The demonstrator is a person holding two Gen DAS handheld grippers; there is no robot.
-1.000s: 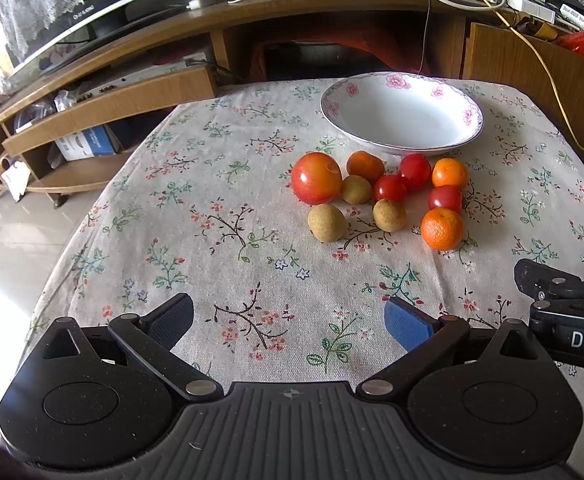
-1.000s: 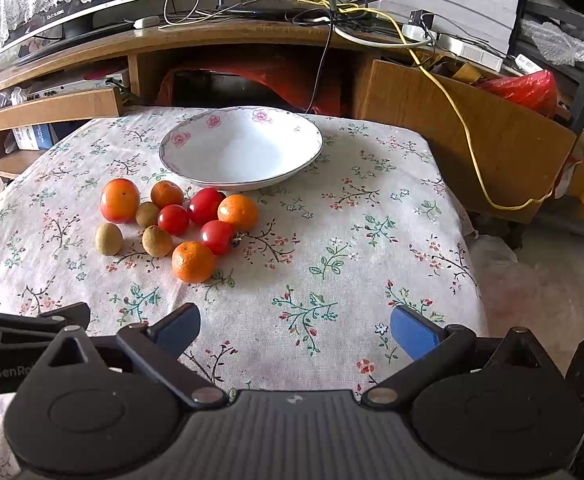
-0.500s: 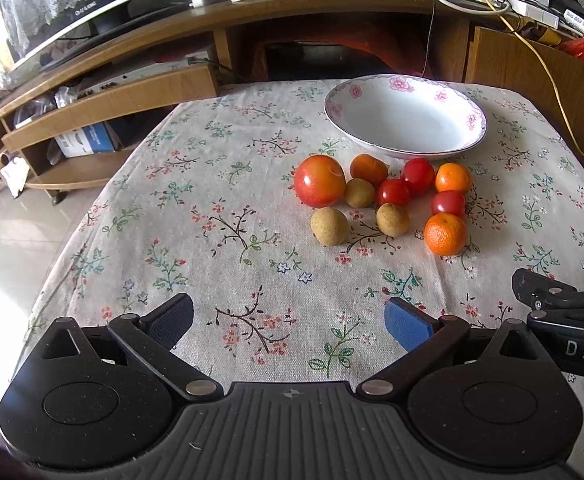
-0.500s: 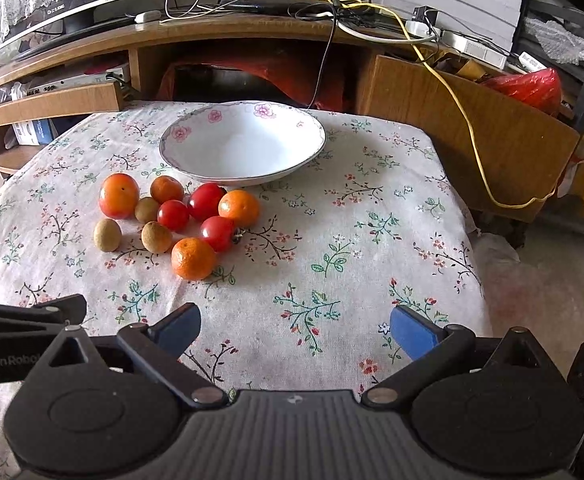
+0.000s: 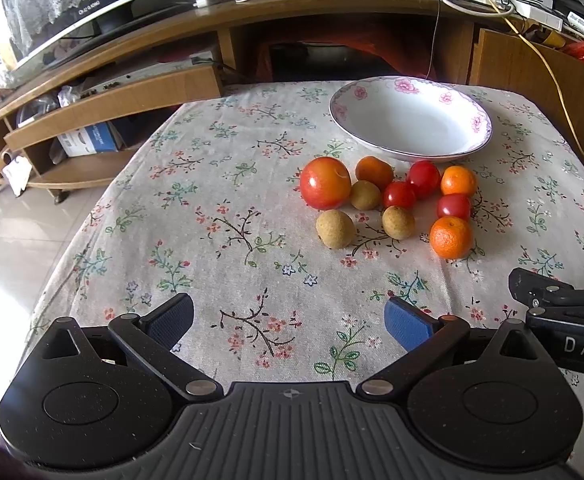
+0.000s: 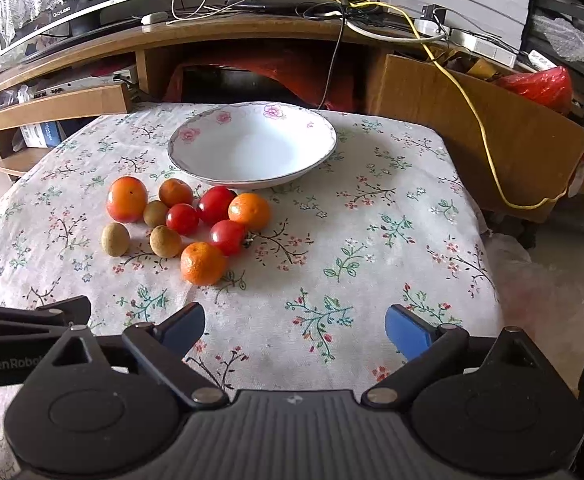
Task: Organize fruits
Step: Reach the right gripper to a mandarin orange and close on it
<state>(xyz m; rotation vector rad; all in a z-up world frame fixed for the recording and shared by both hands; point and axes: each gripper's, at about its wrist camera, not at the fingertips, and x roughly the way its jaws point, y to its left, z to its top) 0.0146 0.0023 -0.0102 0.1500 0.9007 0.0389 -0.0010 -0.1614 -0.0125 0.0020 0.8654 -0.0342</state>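
Left wrist view: left claw (image 5: 288, 316) gapes wide, empty, over the floral surface (image 5: 220, 240); right claw (image 6: 295, 328) likewise. Ahead sit one large tomato (image 5: 325, 183), three small tomatoes (image 5: 399, 195), three oranges (image 5: 451, 237), three longans (image 5: 335, 229), one empty bowl (image 5: 411, 119).

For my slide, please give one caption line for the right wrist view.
Open right gripper faces nine small fruits clustered beside an empty floral bowl on a flowered tablecloth.
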